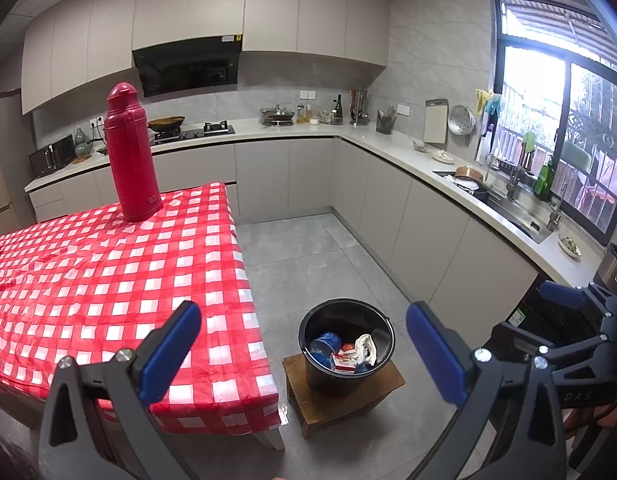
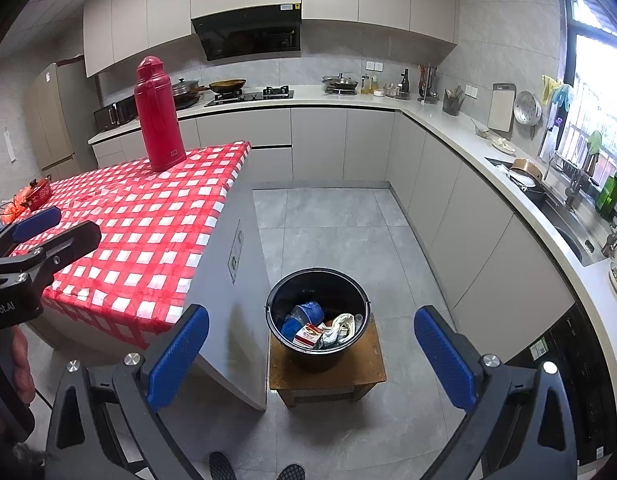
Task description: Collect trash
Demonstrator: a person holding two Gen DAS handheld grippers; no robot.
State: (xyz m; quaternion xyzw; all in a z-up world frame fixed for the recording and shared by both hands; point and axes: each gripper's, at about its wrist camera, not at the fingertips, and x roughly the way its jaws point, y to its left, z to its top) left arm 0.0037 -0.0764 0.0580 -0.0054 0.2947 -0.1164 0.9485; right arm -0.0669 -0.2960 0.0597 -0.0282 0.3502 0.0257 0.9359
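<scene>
A black bucket [image 1: 346, 346] stands on a low wooden stool [image 1: 340, 398] beside the table; it also shows in the right wrist view [image 2: 317, 316]. It holds trash: a blue cup [image 2: 308, 312], a red and white carton [image 2: 308, 335] and a crumpled white wrapper [image 2: 342, 328]. My left gripper [image 1: 304, 352] is open and empty, held above the table's corner and the bucket. My right gripper [image 2: 312, 356] is open and empty, above the bucket. The right gripper also shows at the right edge of the left wrist view [image 1: 564, 300].
A table with a red checked cloth [image 1: 108, 280] bears a tall red thermos [image 1: 132, 152]. A small red pot [image 2: 38, 192] sits at its far left. Kitchen counters [image 2: 448, 124] with a stove and a sink [image 2: 568, 220] run along the back and right. Grey tile floor [image 2: 328, 220] lies between.
</scene>
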